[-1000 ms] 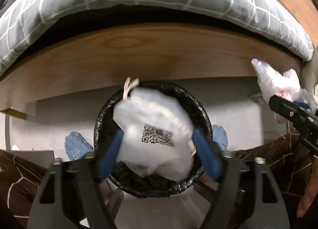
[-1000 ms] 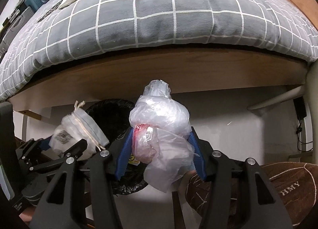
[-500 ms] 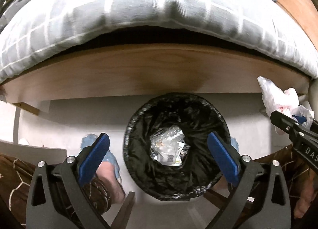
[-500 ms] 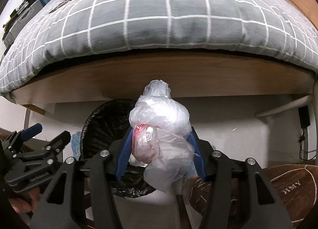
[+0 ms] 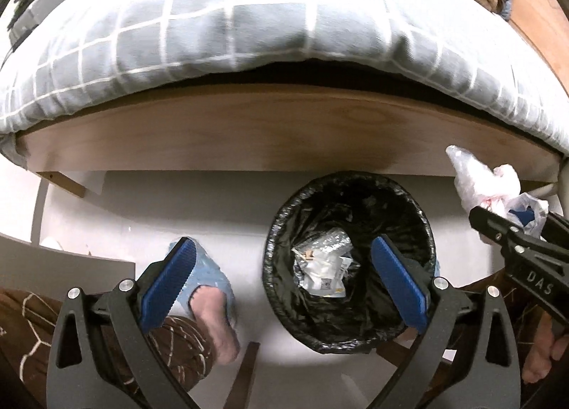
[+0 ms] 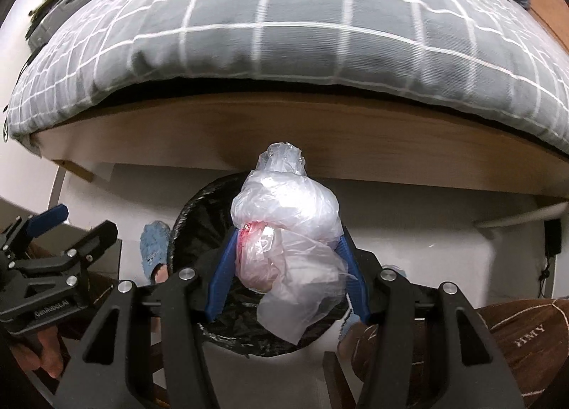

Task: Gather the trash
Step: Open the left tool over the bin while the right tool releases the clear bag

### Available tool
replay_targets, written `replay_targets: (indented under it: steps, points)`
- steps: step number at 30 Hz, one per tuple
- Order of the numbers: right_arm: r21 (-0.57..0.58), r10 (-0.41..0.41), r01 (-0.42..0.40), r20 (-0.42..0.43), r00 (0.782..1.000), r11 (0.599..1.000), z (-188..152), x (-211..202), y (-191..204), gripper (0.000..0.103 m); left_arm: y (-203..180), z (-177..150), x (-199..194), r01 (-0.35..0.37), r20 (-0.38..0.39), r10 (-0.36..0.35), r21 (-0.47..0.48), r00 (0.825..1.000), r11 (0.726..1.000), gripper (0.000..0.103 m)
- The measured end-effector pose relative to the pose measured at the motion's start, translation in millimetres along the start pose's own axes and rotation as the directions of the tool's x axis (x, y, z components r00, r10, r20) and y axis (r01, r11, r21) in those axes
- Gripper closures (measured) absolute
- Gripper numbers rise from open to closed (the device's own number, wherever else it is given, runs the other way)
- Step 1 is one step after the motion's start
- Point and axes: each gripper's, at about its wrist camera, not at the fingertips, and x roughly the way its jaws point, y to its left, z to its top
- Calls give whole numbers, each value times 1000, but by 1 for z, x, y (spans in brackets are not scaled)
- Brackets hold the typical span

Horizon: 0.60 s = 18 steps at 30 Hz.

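Above the bin (image 6: 199,231) below the bed (image 6: 284,36), the right tongs (image 6: 288,267) grip a crumpled bag (image 6: 284,224) while the left tongs (image 5: 284,281) stand wide and empty; released off-centre, the light bag may catch the rim and fall to the floor (image 5: 160,213).

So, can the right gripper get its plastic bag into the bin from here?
Probably yes: the right gripper holds the plastic bag over the bin, whose mouth is open; the left gripper stands off to the side.
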Motion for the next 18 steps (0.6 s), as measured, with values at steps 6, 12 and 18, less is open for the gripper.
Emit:
replay_targets:
  steps: [6, 12, 18]
  points:
    - [-37, 13, -14, -27, 1000, 999, 1, 10, 25, 50, 16, -1, -5, 2, 6, -2, -27, 1000, 1000, 6]
    - [-63, 18, -22, -68, 998, 998, -3, 29, 39, 50, 18, -1, -3, -7, -3, 7, -27, 1000, 1000, 6]
    - [-62, -9, 4, -91, 996, 998, -2, 41, 44, 37, 17, -2, 6, -2, -31, 1, -9, 1000, 1000, 6]
